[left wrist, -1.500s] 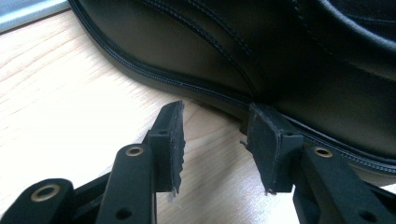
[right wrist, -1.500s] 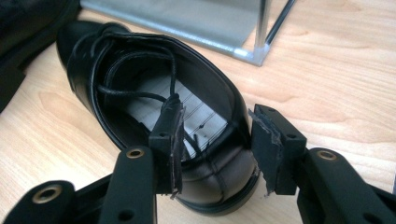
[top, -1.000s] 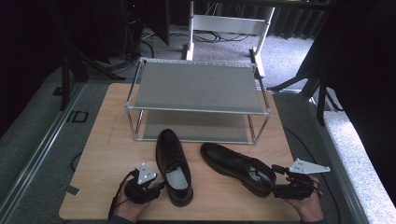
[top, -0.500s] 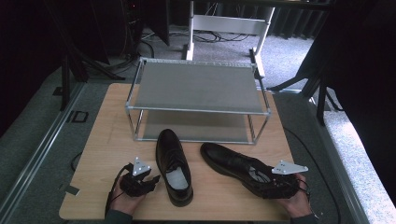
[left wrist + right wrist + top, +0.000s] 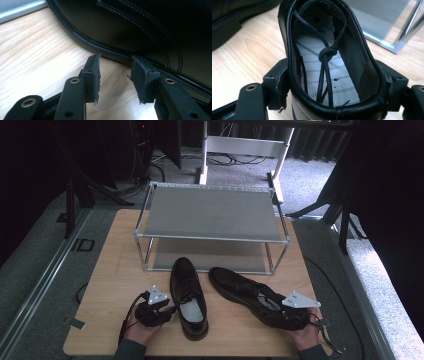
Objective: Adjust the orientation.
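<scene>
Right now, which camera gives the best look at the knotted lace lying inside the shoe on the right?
The right gripper view: it looks straight into the right shoe, with the knotted lace sharp against the pale insole. The high view shows that shoe whole but small, its lace too fine to make out. The left gripper view faces the other shoe.

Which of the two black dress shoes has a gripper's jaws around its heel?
The right-hand shoe, lying angled: the right gripper straddles its heel collar. The left-hand shoe points at the rack, with the open left gripper beside its sole, nothing between the jaws.
</scene>
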A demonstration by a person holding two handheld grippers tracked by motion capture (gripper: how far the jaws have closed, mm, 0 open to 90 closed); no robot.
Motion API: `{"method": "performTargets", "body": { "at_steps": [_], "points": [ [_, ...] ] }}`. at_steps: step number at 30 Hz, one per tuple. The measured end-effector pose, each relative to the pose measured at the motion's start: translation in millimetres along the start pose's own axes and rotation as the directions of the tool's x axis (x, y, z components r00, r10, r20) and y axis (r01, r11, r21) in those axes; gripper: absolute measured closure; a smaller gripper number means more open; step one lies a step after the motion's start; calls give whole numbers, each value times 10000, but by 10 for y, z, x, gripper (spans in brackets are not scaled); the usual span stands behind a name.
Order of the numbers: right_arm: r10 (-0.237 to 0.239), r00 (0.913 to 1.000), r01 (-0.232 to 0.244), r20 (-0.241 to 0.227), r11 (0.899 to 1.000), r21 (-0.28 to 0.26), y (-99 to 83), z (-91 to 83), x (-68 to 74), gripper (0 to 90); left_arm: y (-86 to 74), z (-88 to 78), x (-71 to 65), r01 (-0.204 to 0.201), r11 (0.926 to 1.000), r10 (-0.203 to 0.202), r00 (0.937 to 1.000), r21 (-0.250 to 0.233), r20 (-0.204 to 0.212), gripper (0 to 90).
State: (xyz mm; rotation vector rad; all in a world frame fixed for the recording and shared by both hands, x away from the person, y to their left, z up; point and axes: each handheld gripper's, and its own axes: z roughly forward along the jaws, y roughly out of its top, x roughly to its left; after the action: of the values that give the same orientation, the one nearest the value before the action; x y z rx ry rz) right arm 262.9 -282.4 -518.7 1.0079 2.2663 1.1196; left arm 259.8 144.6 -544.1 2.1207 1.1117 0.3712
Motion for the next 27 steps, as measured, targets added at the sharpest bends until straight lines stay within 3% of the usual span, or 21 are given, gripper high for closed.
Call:
{"method": "performTargets", "body": {
  "at_steps": [7, 16, 18, 27],
  "points": [
    [-158, 9986, 183, 503, 9986, -495, 116, 89, 129, 257, 153, 160, -162, -543, 9985, 544, 9978, -23, 375, 610],
    [283, 9973, -235, 675, 9973, -702, 155, 143, 72, 246, 308, 363, -420, -1008, 9947, 1021, 9896, -188, 1013, 605],
    [430, 9970, -376, 645, 9959, -828, 170, 171, 45, 245, 330, 396, -480, -1089, 9938, 1106, 9887, -221, 1016, 545],
    [684, 9968, -655, 406, 9955, -685, 344, 413, 19, 245, 343, 401, -480, -1017, 9947, 1030, 9891, -183, 1055, 540]
  ]
}}
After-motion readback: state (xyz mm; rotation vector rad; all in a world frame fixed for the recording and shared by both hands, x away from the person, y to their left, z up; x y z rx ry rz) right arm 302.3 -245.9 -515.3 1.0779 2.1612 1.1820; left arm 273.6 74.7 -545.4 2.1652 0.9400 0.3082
